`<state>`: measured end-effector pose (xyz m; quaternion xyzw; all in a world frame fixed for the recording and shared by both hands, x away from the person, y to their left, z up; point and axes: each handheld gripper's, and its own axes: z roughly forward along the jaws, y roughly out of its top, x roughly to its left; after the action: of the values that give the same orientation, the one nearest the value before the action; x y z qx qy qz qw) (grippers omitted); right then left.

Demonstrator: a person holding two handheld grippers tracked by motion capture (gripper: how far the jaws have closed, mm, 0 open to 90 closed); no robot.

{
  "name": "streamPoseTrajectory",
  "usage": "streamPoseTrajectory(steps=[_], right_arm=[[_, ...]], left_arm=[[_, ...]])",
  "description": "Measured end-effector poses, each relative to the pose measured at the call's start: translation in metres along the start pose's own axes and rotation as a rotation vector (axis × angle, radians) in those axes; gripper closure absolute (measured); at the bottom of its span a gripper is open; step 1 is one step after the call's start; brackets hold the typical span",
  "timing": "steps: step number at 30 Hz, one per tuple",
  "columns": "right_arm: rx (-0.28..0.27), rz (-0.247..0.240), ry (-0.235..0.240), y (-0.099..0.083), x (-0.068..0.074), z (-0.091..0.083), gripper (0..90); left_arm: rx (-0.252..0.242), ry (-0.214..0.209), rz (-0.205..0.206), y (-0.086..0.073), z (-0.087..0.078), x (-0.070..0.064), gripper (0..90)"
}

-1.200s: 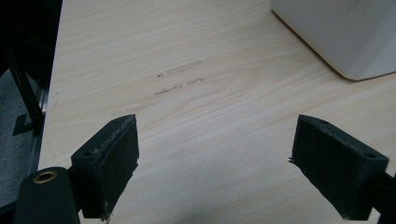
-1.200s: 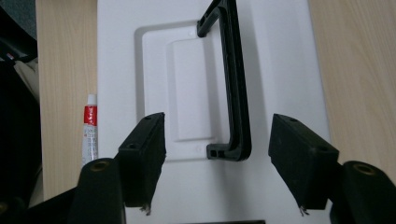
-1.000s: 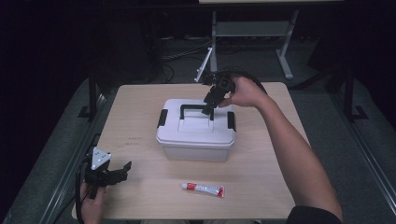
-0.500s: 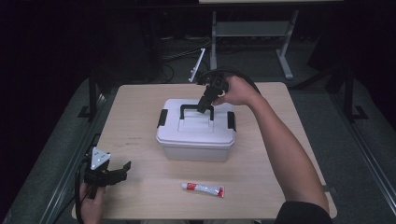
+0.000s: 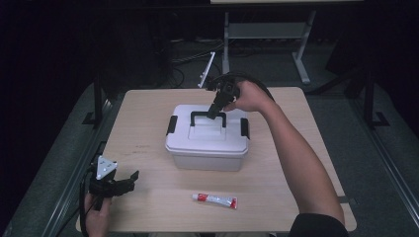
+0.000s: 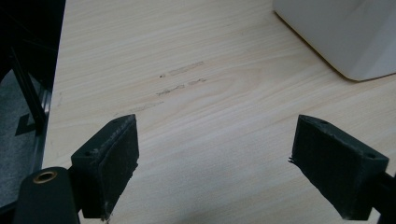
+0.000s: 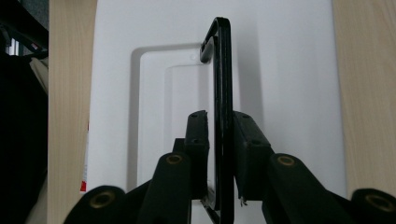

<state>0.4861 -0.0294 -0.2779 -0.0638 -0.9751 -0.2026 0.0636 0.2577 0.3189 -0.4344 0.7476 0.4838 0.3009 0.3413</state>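
R gripper [image 7: 219,135] is clamping the black handle [image 7: 223,70] of the white storage box [image 5: 206,140]. In the right gripper view the jaws are standing narrow, one pad on each side of the handle bar, w/ the bar running up between them. In the high view the R gripper [image 5: 216,109] is pointing down onto the handle [image 5: 207,116], which is standing upright over the lid centre.

Change vs. prior frames: 1.0 s ago the R gripper was hanging above the handle's right end; 0.5 s ago it was coming lower; now it is sitting on the bar itself. The box is keeping its position at table centre, so no lift is under way yet. Judgement: grasp step is complete, and the lift or carry is next.

L gripper [image 5: 114,183] is resting at the near-left corner of the table [image 5: 148,108], jaws spread wide, holding nothing. It is keeping the same spot as in the earlier frames. In the left gripper view the pads [image 6: 114,156] are framing bare wood, w/ a corner of the box [image 6: 345,32] showing at upper right, well apart.

Box latches: the left latch [image 5: 172,124] and right latch [image 5: 244,128] are lying flat against the lid sides; appear shut, cannot confirm.

A red-and-white tube [image 5: 215,200] is lying near the table's front edge, in front of the box, apart from both grippers.
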Motion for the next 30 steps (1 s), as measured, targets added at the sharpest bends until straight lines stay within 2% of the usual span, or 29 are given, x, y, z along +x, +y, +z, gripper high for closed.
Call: streamPoseTrajectory(steps=[2,6,15,30], right_arm=[[-0.005,-0.004,0.003,0.0,0.0,0.0,82.2],[-0.003,-0.009,0.009,0.0,0.002,-0.001,83.2],[0.001,-0.024,0.007,0.001,0.007,-0.003,83.8],[-0.03,-0.034,-0.006,0.003,0.011,-0.01,84.1]], left_arm=[[0.002,0.0,-0.001,0.0,0.0,0.0,14.2],[0.001,0.001,-0.002,0.0,0.0,0.0,14.2],[0.002,0.001,0.002,0.0,0.0,0.0,14.2],[0.005,0.002,0.005,0.0,0.001,0.0,14.2]])
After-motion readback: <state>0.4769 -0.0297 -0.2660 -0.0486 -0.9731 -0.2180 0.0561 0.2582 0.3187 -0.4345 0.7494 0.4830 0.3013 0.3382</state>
